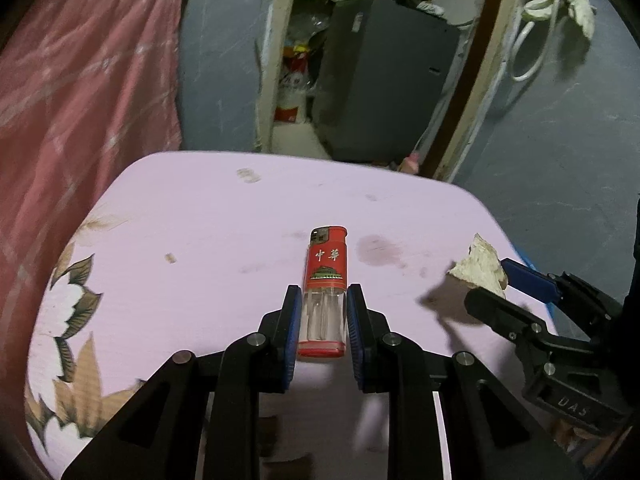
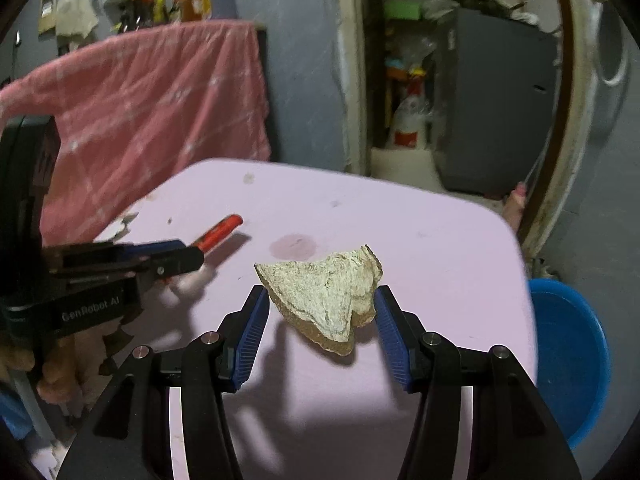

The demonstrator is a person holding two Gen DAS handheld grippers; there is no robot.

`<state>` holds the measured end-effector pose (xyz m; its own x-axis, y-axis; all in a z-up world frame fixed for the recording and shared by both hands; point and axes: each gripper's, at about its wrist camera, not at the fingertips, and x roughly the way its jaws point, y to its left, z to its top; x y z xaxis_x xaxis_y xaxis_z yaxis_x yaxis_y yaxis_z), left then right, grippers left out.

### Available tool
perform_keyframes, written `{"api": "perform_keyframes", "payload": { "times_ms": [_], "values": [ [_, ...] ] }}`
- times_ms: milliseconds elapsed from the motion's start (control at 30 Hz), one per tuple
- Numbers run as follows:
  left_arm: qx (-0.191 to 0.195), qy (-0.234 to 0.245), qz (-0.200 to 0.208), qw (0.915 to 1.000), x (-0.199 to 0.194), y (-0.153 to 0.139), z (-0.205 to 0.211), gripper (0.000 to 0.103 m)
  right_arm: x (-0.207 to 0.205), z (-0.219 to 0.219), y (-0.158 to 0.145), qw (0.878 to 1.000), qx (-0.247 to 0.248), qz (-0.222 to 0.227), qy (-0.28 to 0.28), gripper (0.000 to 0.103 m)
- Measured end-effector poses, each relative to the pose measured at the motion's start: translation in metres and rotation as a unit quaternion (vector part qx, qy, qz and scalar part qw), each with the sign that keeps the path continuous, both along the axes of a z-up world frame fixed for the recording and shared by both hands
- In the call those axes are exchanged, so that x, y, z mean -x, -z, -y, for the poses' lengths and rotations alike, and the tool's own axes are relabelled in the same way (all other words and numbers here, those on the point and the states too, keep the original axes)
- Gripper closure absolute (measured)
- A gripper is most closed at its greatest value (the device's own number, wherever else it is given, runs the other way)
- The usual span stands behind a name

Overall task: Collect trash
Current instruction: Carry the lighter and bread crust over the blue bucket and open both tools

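A red lighter [image 1: 325, 288] with a clear lower half is clamped between the blue pads of my left gripper [image 1: 323, 294], above the pink table [image 1: 208, 216]. It also shows in the right wrist view [image 2: 218, 233], sticking out of the left gripper [image 2: 188, 254]. A beige, crumpled, torn scrap [image 2: 326, 294] sits between the fingers of my right gripper [image 2: 320, 294], held off the table with its shadow below. In the left wrist view the scrap [image 1: 480, 264] shows at the tip of the right gripper [image 1: 498, 280].
A blue basin [image 2: 568, 356] stands on the floor right of the table. A pink cloth [image 1: 76, 92] hangs at the left. A grey cabinet [image 1: 384, 76] and a cluttered doorway lie beyond the table's far edge. The table has a flower print [image 1: 72, 300] at its left side.
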<state>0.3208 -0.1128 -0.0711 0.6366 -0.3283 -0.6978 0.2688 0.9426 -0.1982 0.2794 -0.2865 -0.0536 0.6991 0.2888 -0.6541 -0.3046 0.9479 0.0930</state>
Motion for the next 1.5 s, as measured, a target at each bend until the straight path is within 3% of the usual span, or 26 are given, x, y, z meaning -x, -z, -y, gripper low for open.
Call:
{"api": "perform_keyframes", "payload": {
  "times_ms": [200,467,667,867,1167,1367,1500],
  "values": [
    [0.040,0.024,0.039,0.9981,0.009,-0.014,0.037,0.084,0.018,0.047,-0.015,0.996,-0.019,0.059,0.063,0.051],
    [0.086,0.080,0.083,0.9897,0.015,-0.032,0.132,0.084,0.038,0.141,-0.024,0.975,-0.019,0.126,0.182,0.051],
    [0.108,0.126,0.084,0.9826,0.011,-0.036,0.215,0.084,0.042,0.206,-0.019,0.961,-0.020,0.134,0.240,0.051],
    [0.099,0.148,0.055,0.9826,-0.004,-0.025,0.272,0.084,0.044,0.255,-0.006,0.953,-0.041,0.119,0.276,0.050],
    [0.059,0.128,0.021,0.9898,-0.020,0.001,0.295,0.085,0.028,0.267,0.007,0.958,-0.050,0.086,0.268,0.049],
    [0.064,0.115,-0.001,0.9913,-0.023,0.011,0.289,0.084,0.023,0.270,0.011,0.959,-0.057,0.072,0.267,0.048],
    [0.081,0.105,0.011,0.9911,-0.016,0.001,0.278,0.073,0.031,0.275,0.002,0.956,-0.062,0.080,0.275,0.047]
  ]
}}
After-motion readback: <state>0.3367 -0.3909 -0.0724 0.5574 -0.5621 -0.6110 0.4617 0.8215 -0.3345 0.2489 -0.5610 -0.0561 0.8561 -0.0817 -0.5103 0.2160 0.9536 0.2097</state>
